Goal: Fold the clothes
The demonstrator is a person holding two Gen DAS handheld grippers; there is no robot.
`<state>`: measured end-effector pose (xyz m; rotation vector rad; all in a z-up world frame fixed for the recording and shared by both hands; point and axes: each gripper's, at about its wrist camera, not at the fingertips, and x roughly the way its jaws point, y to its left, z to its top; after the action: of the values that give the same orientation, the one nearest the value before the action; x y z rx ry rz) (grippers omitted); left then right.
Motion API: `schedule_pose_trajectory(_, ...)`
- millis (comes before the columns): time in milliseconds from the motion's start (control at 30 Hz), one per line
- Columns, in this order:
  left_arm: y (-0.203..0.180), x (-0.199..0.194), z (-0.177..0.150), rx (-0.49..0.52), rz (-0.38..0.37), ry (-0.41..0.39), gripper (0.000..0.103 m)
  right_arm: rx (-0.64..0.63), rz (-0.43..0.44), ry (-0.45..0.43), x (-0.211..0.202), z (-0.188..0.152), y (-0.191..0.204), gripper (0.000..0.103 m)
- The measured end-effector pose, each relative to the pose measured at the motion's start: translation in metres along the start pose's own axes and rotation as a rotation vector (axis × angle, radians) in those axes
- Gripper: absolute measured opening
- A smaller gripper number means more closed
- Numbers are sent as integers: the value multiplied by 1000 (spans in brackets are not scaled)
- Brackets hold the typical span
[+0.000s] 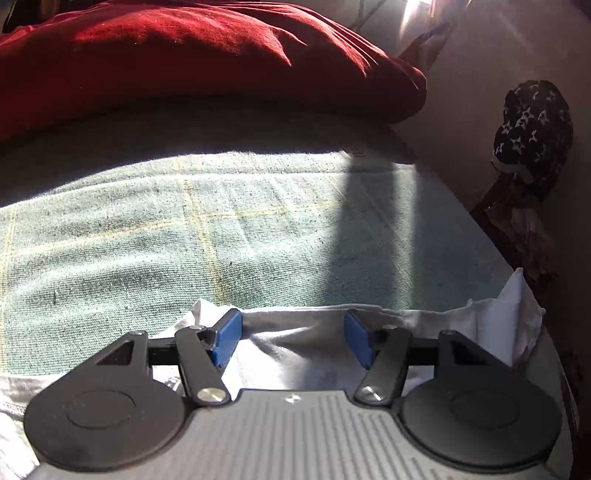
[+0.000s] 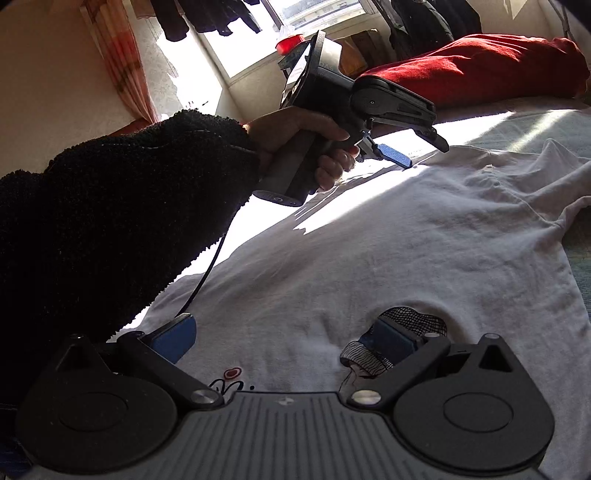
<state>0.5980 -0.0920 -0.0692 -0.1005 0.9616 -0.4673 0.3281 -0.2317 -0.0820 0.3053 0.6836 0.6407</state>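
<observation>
1. The right gripper (image 2: 284,341) is nearest, low over the white T-shirt (image 2: 369,251). Its blue pads stand wide apart with nothing pressed between them. A bit of black mesh (image 2: 410,323) clings to its right finger.
2. The white T-shirt lies spread flat on the bed, under both grippers. A small red and black print (image 2: 231,374) shows near the right gripper.
3. A hand (image 2: 295,144) in a fuzzy black sleeve (image 2: 129,206) holds the left gripper (image 1: 293,338) farther along the shirt, on the left side. A thin black cable (image 2: 207,277) hangs down from it.
4. The left gripper hovers over the shirt's rumpled edge (image 1: 498,317). Its blue pads (image 1: 229,336) are partly apart, and cloth lies between them but is not squeezed.
5. Past the shirt is the pale green bed cover (image 1: 184,229) with sun on it.
6. Farther back lies a big red cushion (image 1: 184,62).
7. Far off, a window (image 2: 314,14) shines, with dark clothes (image 2: 207,18) hanging by it.
</observation>
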Motion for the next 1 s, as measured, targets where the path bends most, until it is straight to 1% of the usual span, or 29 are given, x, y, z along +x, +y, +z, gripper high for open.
schedule_pose_trajectory(67,-11,-7,1,26,30,9,62,-1,-6,-1,0,0,0,103)
schedule_pose_trajectory(167,-22,-22,2,72,43,18,63,-4,-18,-5,0,2,1,103)
schedule_pose_trajectory(233,-26,-36,1,101,73,21,64,3,-21,-7,-1,2,1,103)
schedule_pose_trajectory(267,-25,-43,0,108,88,24,66,8,-23,-8,-2,2,1,103)
schedule_pose_trajectory(367,-12,-57,-6,70,109,57,70,21,-19,-9,-4,3,-1,103)
schedule_pose_trajectory(433,3,-57,-12,25,123,105,71,24,-13,-8,-7,3,0,103)
schedule_pose_trajectory(567,27,-38,-21,-29,220,169,71,18,-10,-7,-9,3,2,103)
schedule_pose_trajectory(633,34,-31,-19,-38,234,159,72,19,-13,-6,-9,4,2,103)
schedule_pose_trajectory(700,39,-27,-14,-72,232,144,73,25,-22,-4,-9,3,1,103)
schedule_pose_trajectory(767,37,-25,-7,-51,261,108,73,33,-26,-3,-8,3,-1,103)
schedule_pose_trajectory(833,36,-22,-1,-54,294,107,73,36,-26,-3,-7,3,-2,103)
schedule_pose_trajectory(933,32,-31,-2,-45,311,95,73,33,-27,-4,-7,3,-2,103)
schedule_pose_trajectory(1000,28,-41,-7,-29,319,110,73,35,-35,-9,-8,4,-2,103)
